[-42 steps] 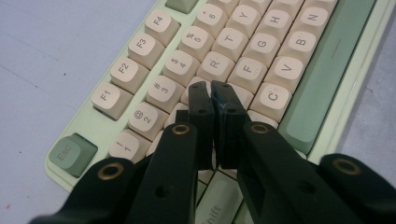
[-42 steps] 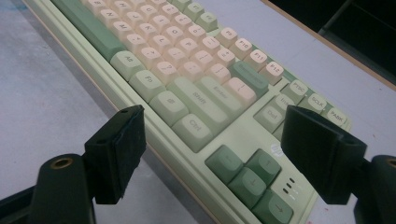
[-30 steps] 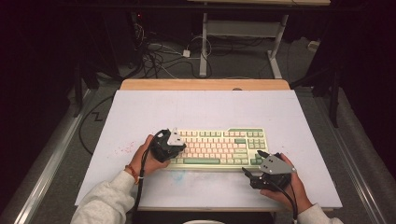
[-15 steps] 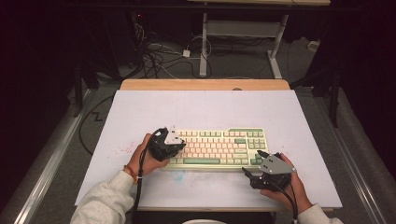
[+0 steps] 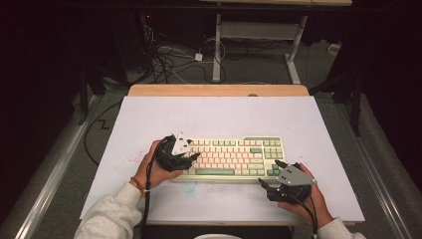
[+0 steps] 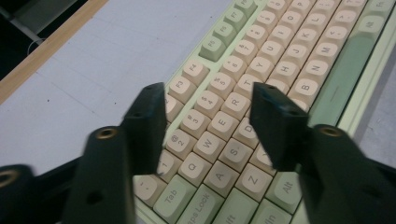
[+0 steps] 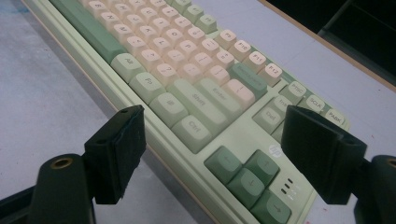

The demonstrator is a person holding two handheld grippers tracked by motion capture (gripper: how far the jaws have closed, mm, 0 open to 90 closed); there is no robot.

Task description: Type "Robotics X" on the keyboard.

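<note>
Room: dark all round, with a grey floor [image 5: 59, 169], a tangle of cables [image 5: 169, 62] and a white frame stand [image 5: 254, 35] beyond the far edge.
Table: a wooden top with its far strip [image 5: 219, 90] showing, covered by a pale mat [image 5: 224, 119] with faint reddish marks near the left hand.
Keyboard: the green and cream keyboard [image 5: 234, 157] lies flat on the mat's near half, long side across, between the two hands.
Left gripper: the left gripper [image 5: 175, 154] hangs over the keyboard's left end; its jaws have just been opening and now stand spread above the letter keys [image 6: 219, 123] with nothing between them. Whether a tip grazes a key is hard to tell.
Right gripper: the right gripper [image 5: 278, 183] sits just off the keyboard's near right corner, jaws wide apart and empty, the arrow keys [image 7: 247, 177] just ahead of them.
Containers: a white rim [image 5: 216, 236] at the bottom edge, possibly a bowl; contents hidden.
</note>
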